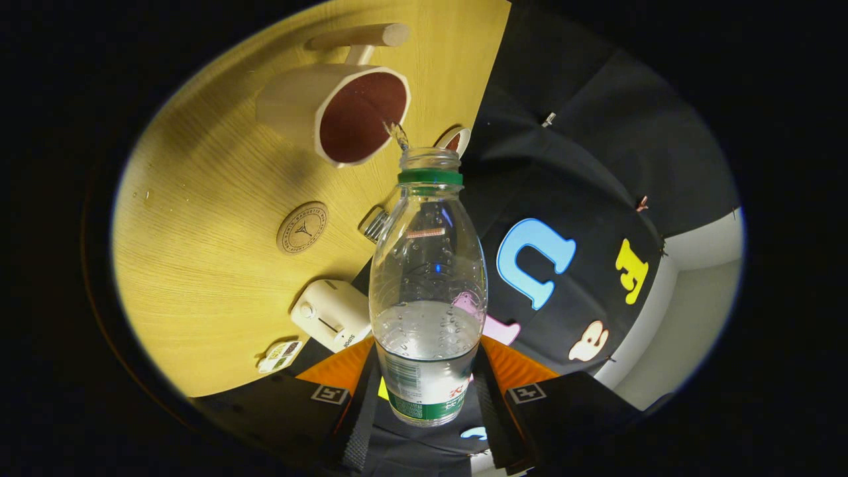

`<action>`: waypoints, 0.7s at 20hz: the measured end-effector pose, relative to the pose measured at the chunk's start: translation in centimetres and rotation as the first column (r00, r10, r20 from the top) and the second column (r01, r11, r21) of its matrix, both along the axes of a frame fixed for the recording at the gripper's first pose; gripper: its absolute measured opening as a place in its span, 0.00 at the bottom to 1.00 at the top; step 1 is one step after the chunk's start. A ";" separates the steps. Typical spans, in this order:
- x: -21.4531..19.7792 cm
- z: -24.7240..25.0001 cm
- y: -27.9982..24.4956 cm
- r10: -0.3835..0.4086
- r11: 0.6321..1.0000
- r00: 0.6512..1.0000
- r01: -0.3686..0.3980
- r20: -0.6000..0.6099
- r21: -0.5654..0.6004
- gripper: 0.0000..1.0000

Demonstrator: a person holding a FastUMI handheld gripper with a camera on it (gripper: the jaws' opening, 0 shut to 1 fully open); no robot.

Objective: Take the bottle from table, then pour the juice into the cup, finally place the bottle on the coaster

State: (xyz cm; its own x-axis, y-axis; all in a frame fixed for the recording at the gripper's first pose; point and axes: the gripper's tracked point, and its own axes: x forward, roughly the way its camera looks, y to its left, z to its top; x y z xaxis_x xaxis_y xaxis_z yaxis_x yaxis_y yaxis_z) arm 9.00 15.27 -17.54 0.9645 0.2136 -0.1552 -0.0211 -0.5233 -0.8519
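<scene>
My gripper [427,391] is shut on the lower body of a clear plastic bottle [427,265] with a green neck ring and no cap. The bottle is tipped over, and clear liquid pools inside it near my fingers [361,411]. A thin stream [399,136] leaves its mouth and runs over the rim of the beige cup [311,109], which has a dark red inside and a wooden handle. The round wooden coaster [302,228] lies bare on the yellow table [199,218], between the cup and my fingers, off to the side of the bottle.
A small white toaster-like box [331,315] stands near the table edge by my fingers. A flat sticker-like packet [279,356] lies beside it. A small ribbed metal object [374,224] and a second small cup [456,139] sit at the table's edge next to the bottle.
</scene>
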 end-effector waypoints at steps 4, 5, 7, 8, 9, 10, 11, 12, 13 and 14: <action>0.1 0.0 1.3 0.048 0.997 0.999 -0.048 -0.006 -0.068 0.72; 0.1 0.1 1.6 0.060 0.995 0.998 -0.060 0.000 -0.085 0.72; -0.1 -0.2 1.6 0.070 0.992 0.998 -0.069 0.000 -0.101 0.72; -0.3 -0.4 1.5 0.075 0.992 0.997 -0.075 -0.005 -0.105 0.72; -0.3 -0.5 1.7 0.080 0.991 0.997 -0.080 -0.006 -0.109 0.72; -0.3 -0.7 1.7 0.079 0.990 0.997 -0.080 -0.013 -0.113 0.72; -0.4 -0.7 1.6 0.078 0.990 0.997 -0.079 -0.016 -0.115 0.72; -0.4 -0.8 1.5 0.075 0.990 0.997 -0.077 -0.019 -0.116 0.72; -0.2 -0.9 1.4 0.074 0.991 0.997 -0.076 -0.021 -0.113 0.72; -0.1 -0.8 1.4 0.070 0.991 0.997 -0.072 -0.022 -0.110 0.72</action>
State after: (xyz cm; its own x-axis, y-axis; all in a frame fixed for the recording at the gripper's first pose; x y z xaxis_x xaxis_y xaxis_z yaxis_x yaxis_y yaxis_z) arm 8.93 16.68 -18.33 0.9444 0.2622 -0.1984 0.0049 -0.6147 -0.7888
